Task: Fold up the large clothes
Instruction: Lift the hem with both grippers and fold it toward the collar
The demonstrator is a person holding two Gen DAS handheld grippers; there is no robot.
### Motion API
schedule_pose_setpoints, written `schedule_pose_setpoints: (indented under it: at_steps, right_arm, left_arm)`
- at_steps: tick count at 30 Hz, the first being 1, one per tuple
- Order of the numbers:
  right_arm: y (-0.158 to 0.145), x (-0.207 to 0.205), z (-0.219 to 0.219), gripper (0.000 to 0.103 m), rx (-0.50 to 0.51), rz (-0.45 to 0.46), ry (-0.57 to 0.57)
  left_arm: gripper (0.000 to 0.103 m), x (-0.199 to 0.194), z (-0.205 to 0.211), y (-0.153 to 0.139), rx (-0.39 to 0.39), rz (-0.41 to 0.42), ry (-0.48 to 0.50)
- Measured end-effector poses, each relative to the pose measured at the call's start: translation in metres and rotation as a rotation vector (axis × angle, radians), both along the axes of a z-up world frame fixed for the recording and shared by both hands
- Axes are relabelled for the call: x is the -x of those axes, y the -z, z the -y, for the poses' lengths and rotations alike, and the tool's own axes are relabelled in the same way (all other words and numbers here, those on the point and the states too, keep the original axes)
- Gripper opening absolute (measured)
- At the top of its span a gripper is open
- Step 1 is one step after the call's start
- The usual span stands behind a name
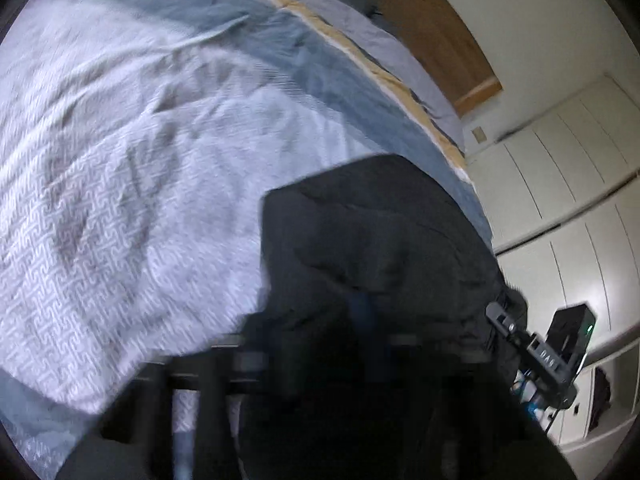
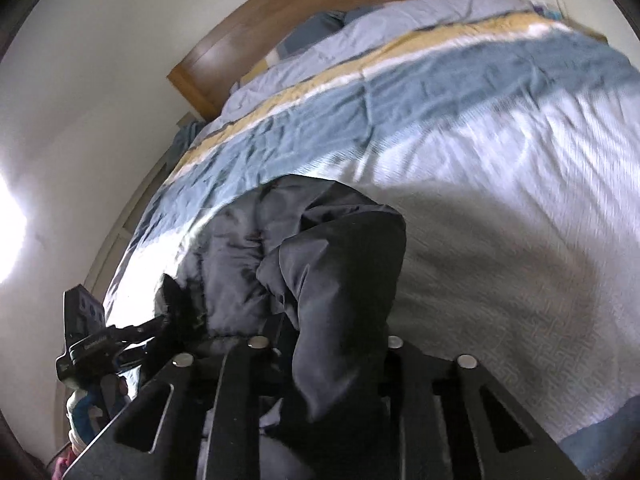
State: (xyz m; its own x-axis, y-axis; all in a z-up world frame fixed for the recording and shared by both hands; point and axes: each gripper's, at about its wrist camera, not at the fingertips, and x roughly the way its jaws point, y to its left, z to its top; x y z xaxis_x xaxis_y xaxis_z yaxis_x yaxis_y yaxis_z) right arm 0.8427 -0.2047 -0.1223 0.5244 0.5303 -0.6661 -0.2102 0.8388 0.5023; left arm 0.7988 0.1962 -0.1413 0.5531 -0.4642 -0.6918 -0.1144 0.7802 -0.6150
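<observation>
Though partly blurred, made out the dark padded jacket point(image 2: 332, 264) crumpled on the white part of the bedspread point(image 2: 500, 200), long axis pointing from the grippers toward the wooden headboard point(image 2: 280, 12). Found the right gripper point(image 2: 324, 346) pressed together on a fold of it, the left gripper point(image 2: 168, 322) pinching its edge. Noticed only in the left view white wardrobe doors point(image 1: 560, 184) and an open shelf point(image 1: 612, 360) with a dark cloth point(image 1: 600, 396) inside.

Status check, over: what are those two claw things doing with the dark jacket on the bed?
Left gripper shut on dark jacket. Right gripper shut on it too. Jacket bunched on the bed cover. Nothing in the way.
</observation>
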Motion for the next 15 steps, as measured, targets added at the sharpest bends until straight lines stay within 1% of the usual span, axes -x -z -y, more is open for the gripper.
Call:
schedule_pose_setpoints:
  at_steps: [1,2,4,6,7,9,12,15]
  right_arm:
    - [-0.009,0.006,-0.004,0.018,0.012,0.007,-0.014]
    - [-0.015,0.010,-0.005,0.017,0.013,0.010,-0.022]
    - [-0.038,0.029,-0.011,0.017,0.014,0.028,-0.063]
    - [-0.057,0.046,-0.017,0.016,0.052,0.043,-0.102]
    - [-0.067,0.057,-0.019,0.016,0.068,0.049,-0.120]
    - [-0.085,0.085,-0.017,0.016,0.070,0.066,-0.162]
    - [-0.098,0.126,-0.008,0.016,0.065,0.084,-0.196]
    - [-0.096,0.171,0.006,0.016,0.037,0.090,-0.213]
  left_arm:
    - [0.015,0.006,0.008,-0.010,-0.051,0.016,0.010]
    - [0.012,0.011,0.013,-0.017,-0.076,0.027,0.017]
    - [0.010,0.028,0.024,-0.037,-0.097,0.053,0.034]
    - [0.009,0.044,0.028,-0.053,-0.115,0.067,0.039]
    - [0.009,0.057,0.029,-0.062,-0.111,0.078,0.044]
    - [0.009,0.091,0.032,-0.079,-0.134,0.105,0.059]
    - [0.009,0.136,0.029,-0.091,-0.141,0.121,0.083]
    - [0.009,0.190,0.018,-0.090,-0.142,0.111,0.100]
